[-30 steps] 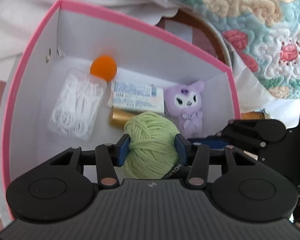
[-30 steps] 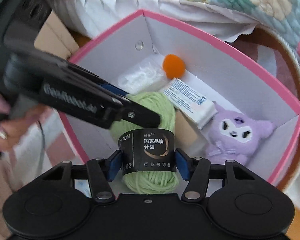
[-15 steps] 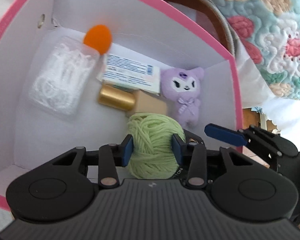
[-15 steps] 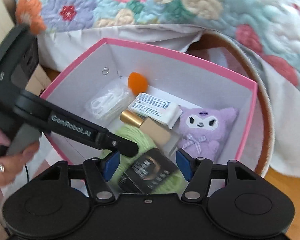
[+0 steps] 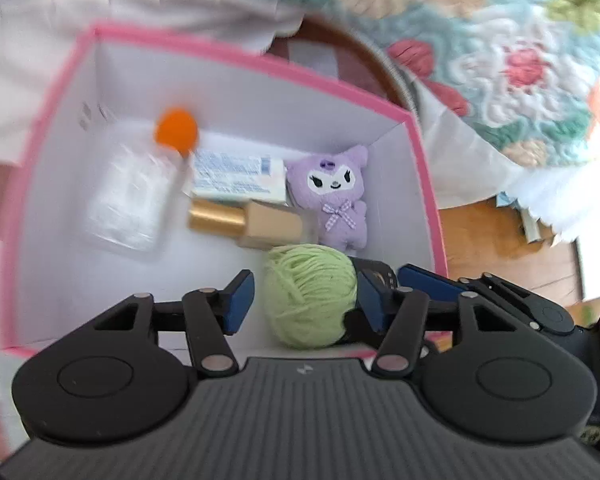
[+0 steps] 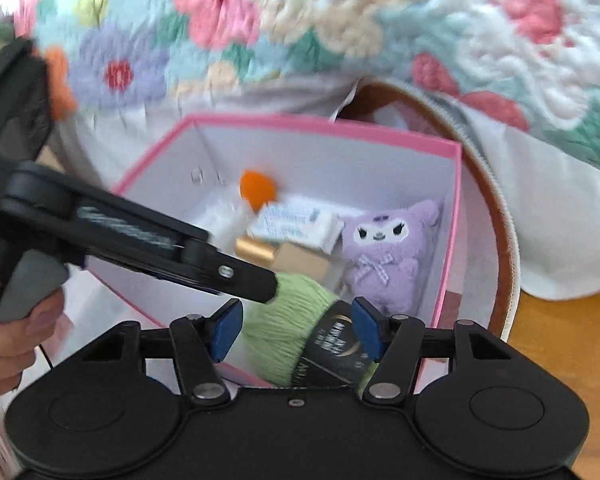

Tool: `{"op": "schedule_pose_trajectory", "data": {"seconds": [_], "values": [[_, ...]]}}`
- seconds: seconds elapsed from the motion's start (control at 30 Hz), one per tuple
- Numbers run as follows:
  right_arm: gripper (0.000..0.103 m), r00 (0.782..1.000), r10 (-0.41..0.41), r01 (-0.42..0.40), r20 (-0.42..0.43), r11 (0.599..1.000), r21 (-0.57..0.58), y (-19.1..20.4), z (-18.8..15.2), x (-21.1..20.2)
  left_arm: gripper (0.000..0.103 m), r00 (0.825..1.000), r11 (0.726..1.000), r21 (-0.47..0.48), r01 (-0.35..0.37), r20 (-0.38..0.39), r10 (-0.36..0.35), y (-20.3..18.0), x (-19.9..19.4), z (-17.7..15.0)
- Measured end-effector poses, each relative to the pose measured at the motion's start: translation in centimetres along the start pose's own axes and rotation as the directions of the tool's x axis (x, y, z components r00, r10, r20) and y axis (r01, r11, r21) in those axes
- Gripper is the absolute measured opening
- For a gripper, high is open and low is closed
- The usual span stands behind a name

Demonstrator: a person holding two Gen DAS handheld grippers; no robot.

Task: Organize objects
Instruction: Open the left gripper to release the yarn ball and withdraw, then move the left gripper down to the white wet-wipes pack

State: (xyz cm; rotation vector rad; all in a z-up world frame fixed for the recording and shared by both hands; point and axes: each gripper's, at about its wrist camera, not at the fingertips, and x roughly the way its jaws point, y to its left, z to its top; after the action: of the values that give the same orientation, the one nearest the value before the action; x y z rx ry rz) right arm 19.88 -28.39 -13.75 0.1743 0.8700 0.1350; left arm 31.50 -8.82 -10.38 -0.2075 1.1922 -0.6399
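The ball of pale green yarn (image 5: 310, 294) that you were handling sits in the near right corner of the pink-rimmed box (image 5: 260, 60), soft and round, its strands wound loosely, with a glossy black paper band (image 6: 336, 350) around one end that carries gold and white print. It lies just in front of the other contents, close to the plush's feet.

Your left claw (image 5: 305, 302) is opening: its blue pads stand clear on the left side of the yarn with a visible gap, and the right pad is at the ball's edge, so nothing is pinched. Your right claw (image 6: 296, 330) stands moderately wide above the same ball, with the yarn and its band seen between the pads but not pressed.

The box has white, smooth cardboard walls and a thin pink edge. Inside it, along the back, lie a clear plastic packet of white items (image 5: 130, 196), an orange egg-shaped sponge (image 5: 176, 130), a flat white carton with blue print (image 5: 238, 176), a bottle with a gold cap (image 5: 252, 222), and a fuzzy purple plush toy (image 5: 336, 196) with a gingham bow.

Behind the box hangs a quilted floral bedspread (image 6: 340, 20), puffy and pastel. Your hand (image 6: 16, 336) grips the left tool's handle.
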Motion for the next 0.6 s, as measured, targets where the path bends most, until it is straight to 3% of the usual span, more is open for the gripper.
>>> {"op": "schedule_pose_trajectory", "data": {"seconds": [0.1,0.2,0.3,0.6], "values": [[0.070,0.998,-0.002,-0.003,0.056,0.996,0.087,0.4,-1.4,-1.7,0.062,0.998,0.998,0.030,-0.056,0.014,0.056,-0.3,-2.7,-0.9],[0.071,0.999,0.015,-0.018,0.029,0.992,0.123,1.1,-2.3,-2.3,0.063,0.995,0.994,0.036,-0.104,-0.009,0.104,-0.3,-4.8,-1.8],[0.071,0.999,0.033,-0.037,0.037,0.993,0.116,2.1,-1.5,-4.2,0.063,0.989,0.988,0.050,-0.147,0.000,0.148,-0.7,-6.8,-1.7],[0.074,0.995,0.054,-0.056,0.083,0.998,0.023,7.0,0.9,-12.1,0.068,0.983,0.983,0.042,-0.180,0.056,0.177,-1.5,-14.8,-3.4]]}}
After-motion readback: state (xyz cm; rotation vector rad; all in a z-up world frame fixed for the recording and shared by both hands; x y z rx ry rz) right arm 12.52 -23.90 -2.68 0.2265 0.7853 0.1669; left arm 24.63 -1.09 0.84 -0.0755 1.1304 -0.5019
